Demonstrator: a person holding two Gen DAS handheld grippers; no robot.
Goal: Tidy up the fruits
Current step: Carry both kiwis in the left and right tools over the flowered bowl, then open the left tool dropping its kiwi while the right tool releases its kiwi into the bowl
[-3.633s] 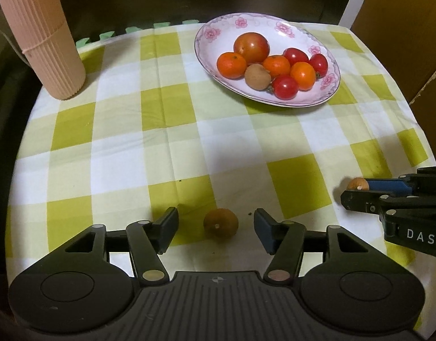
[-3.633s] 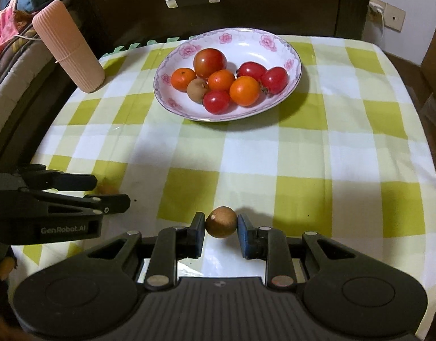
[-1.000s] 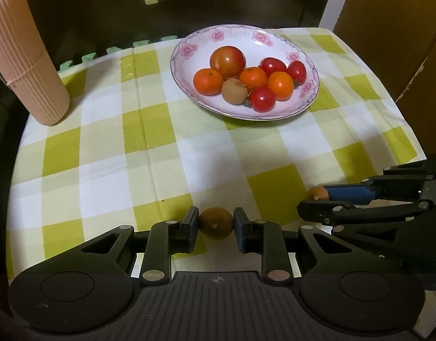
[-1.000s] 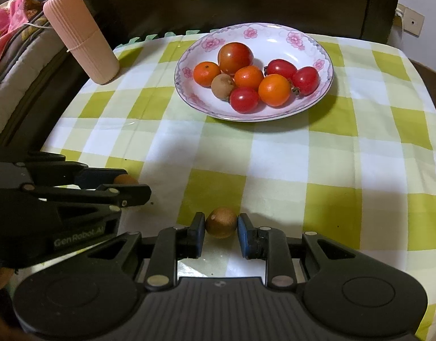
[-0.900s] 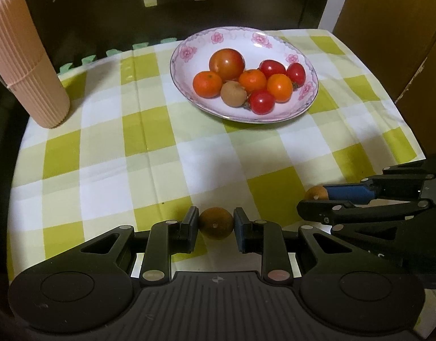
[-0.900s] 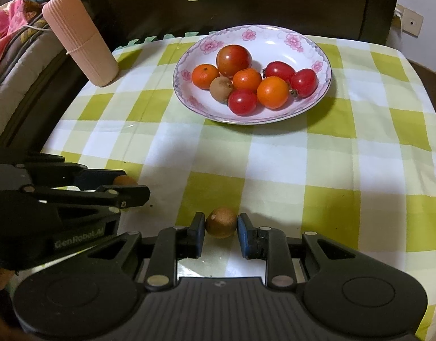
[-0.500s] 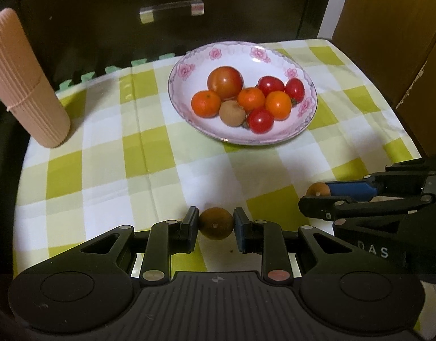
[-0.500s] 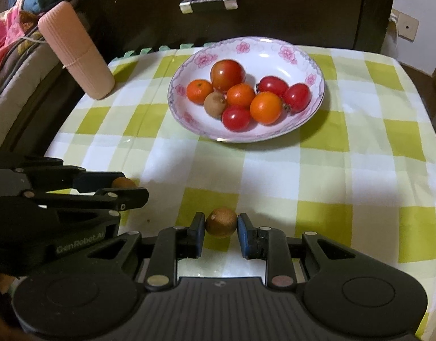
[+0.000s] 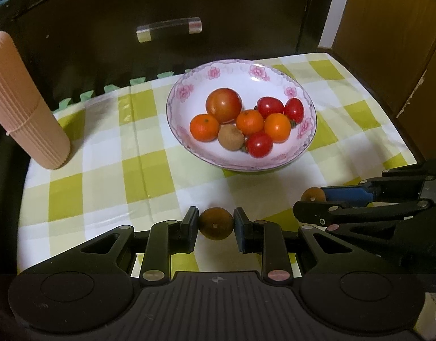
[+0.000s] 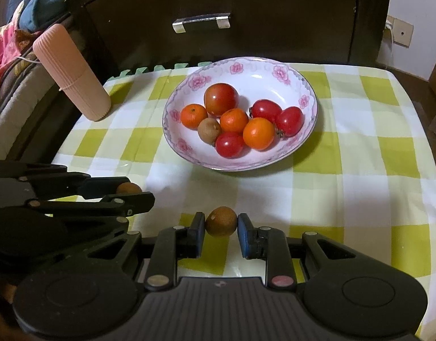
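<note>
A white floral plate point(image 9: 274, 76) point(image 10: 255, 68) sits at the back of the checked table and holds tomatoes, small oranges and one brown fruit. My left gripper point(image 9: 215, 224) is shut on a small round brown fruit point(image 9: 216, 223), held above the cloth. My right gripper point(image 10: 220, 224) is shut on a second brown fruit point(image 10: 221, 221). Each gripper shows in the other's view: the right gripper point(image 9: 311, 201) with its fruit point(image 9: 312, 194) at the right, the left gripper point(image 10: 132, 193) with its fruit point(image 10: 128, 188) at the left.
A tall ribbed pink cup point(image 9: 24, 108) point(image 10: 73, 74) stands at the table's back left. Behind the table is a dark cabinet with a drawer handle point(image 9: 169, 28) point(image 10: 201, 21). Bedding point(image 10: 10, 48) lies at the left, and a brown cardboard wall point(image 9: 394, 37) at the right.
Both grippers have risen with their fruits and tilted up a little, so the plate sits lower in view and more cabinet shows. Their grips are unchanged.
</note>
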